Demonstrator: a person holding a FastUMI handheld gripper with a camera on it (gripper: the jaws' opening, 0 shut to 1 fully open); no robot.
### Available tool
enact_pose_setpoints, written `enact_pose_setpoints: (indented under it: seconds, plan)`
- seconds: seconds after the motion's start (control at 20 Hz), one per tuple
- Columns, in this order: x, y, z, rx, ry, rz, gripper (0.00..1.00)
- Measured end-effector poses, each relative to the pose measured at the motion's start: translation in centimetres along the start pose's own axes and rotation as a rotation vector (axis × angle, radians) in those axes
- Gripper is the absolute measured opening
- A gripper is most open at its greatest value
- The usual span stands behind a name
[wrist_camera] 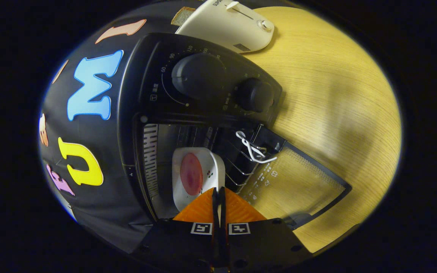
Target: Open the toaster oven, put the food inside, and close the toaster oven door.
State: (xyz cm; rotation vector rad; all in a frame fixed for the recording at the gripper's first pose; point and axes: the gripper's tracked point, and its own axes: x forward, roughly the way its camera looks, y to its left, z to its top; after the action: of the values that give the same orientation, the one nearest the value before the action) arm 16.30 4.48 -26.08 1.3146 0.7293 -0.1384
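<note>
Toaster oven (203, 98): black countertop unit on a pale wood-grain worktop (336, 94), its back against the booth's black cloth wall. The view is rolled, so the control panel appears above the cavity. Two round black knobs, a larger one (198, 76) and a smaller one (255, 94); white dial figures 60, 90, 120 and 150 are legible around the larger knob, other panel markings too small to read. Glass door (298, 182) is swung fully open, dotted border at its edges, small white icons printed near the hinge side, illegible. A white cord (252, 148) is looped at the door's hinge end. Wire rack (237, 163) is visible inside the cavity.

Food: round reddish-pink slice (191, 173) on a white rounded-square dish (197, 178) with a small printed motif near one corner. The dish sits inside the open cavity on the rack, just ahead of the fingers.

Gripper (219, 201): orange fingers (237, 210) are pressed together with only a thin gap, holding nothing, tips just short of the dish rim. Two square black-and-white markers on the black body behind them.

Pop-up toaster (228, 24): cream, beyond the oven, with lever and dial; lettering partly cut off, unreadable. Bread slice (182, 16) stands in it.
</note>
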Motion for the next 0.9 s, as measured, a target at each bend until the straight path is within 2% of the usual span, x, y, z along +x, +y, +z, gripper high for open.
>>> enact_pose_setpoints:
  seconds: [0.2,0.55,0.85,0.9]
  plan:
    - [1.0,0.6,1.3,0.019,-0.059,0.012,0.02]
    - [0.9,2.1,1.1,-0.003,-0.079,0.079,0.12]
    - [-1.7,3.3,-0.5,-0.066,-0.038,0.144,0.64]
    - [-2.1,3.4,-1.0,-0.081,-0.029,0.148,0.81]
